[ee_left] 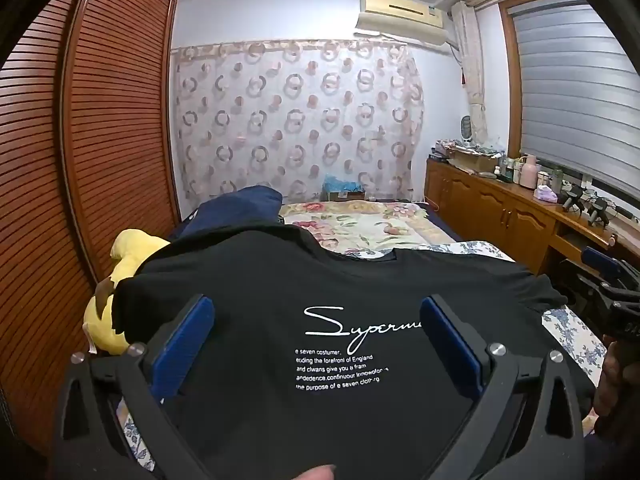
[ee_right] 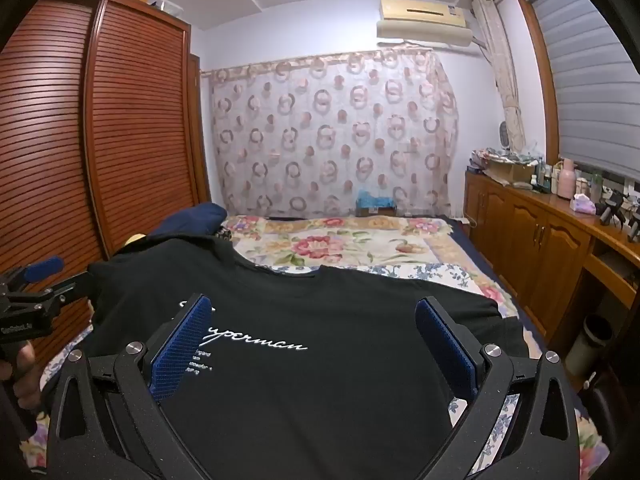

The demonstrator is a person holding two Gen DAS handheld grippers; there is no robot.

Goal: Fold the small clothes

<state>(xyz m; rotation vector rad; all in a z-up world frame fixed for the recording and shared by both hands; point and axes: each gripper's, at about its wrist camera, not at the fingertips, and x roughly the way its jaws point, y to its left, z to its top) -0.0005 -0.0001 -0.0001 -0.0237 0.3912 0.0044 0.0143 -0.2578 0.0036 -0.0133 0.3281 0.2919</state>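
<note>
Left wrist view: the left gripper [ee_left: 316, 344] hovers with its jaws wide apart and nothing clamped, blue pads [ee_left: 186, 344] on either side. Between and beyond the jaws lies a black T-shirt [ee_left: 340, 280], spread flat on the bed [ee_left: 576, 340]. White script between the jaws reads "Superm", cut off by the right pad. Small print beneath reads in part "e seven costumer", "the forefront of England", "the purpose of e seven". A fingertip [ee_left: 320, 472] shows at the bottom edge, below the jaws. Left of the jaws, a yellow plush toy [ee_left: 120, 280] sits partly under the shirt's sleeve. Past the shirt lie a navy cloth [ee_left: 240, 208] and a floral quilt [ee_left: 360, 224]. Farther off are a ringed curtain [ee_left: 296, 120] and an air conditioner [ee_left: 400, 16] high on the wall. A slatted wardrobe [ee_left: 100, 120] stands far left; a cluttered wooden cabinet [ee_left: 500, 208] runs far right.

Right wrist view: the right gripper [ee_right: 316, 344] also stands with jaws fully apart, empty, over the same shirt. Its left pad hides the first letter, leaving "uperman". A bin [ee_right: 592, 340] stands right of the jaws by the cabinet.
</note>
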